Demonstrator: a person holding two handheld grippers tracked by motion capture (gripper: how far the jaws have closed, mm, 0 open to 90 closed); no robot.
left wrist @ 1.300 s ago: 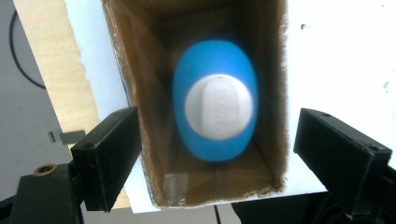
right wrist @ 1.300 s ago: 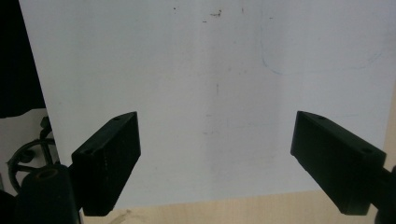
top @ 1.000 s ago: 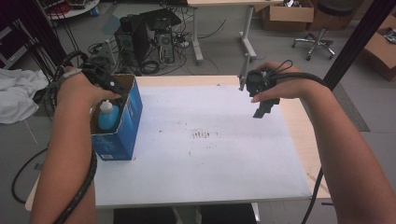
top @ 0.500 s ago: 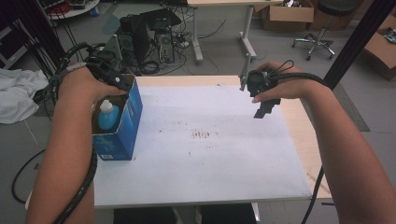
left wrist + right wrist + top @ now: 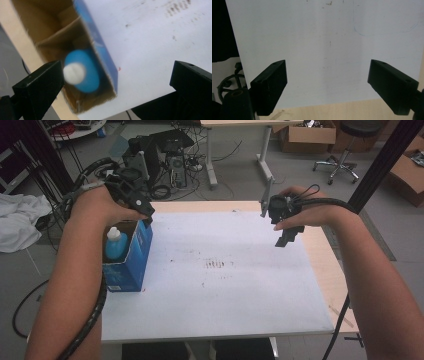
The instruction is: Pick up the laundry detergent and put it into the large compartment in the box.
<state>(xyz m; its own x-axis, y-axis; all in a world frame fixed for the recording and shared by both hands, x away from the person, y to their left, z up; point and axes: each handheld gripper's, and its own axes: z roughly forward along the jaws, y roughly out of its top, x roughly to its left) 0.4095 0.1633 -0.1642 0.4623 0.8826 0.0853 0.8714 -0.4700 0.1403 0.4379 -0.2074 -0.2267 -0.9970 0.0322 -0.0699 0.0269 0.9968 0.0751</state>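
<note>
An open blue cardboard box (image 5: 131, 262) stands at the table's left edge. Inside it is an upright blue bottle (image 5: 116, 247) with a white cap. My left gripper (image 5: 144, 211) hovers over the box's far end, open and holding nothing. In the left gripper view the wide-apart jaws of this left gripper (image 5: 115, 83) look straight down on the blue bottle (image 5: 83, 72) and the box wall (image 5: 101, 53). My right gripper (image 5: 286, 239) hangs above the table's far right, pointing down. In the right gripper view this right gripper (image 5: 327, 83) is open over the bare white sheet (image 5: 324, 37).
A white sheet (image 5: 225, 280) with small dark marks covers most of the wooden table (image 5: 327, 270). Cables trail from both grippers. On the floor beyond are computer gear (image 5: 160, 155), another desk, cardboard boxes (image 5: 305, 135) and a chair (image 5: 350, 150).
My left hand has lifted and shifted right and farther back above the box. The right gripper has stayed where it was.
</note>
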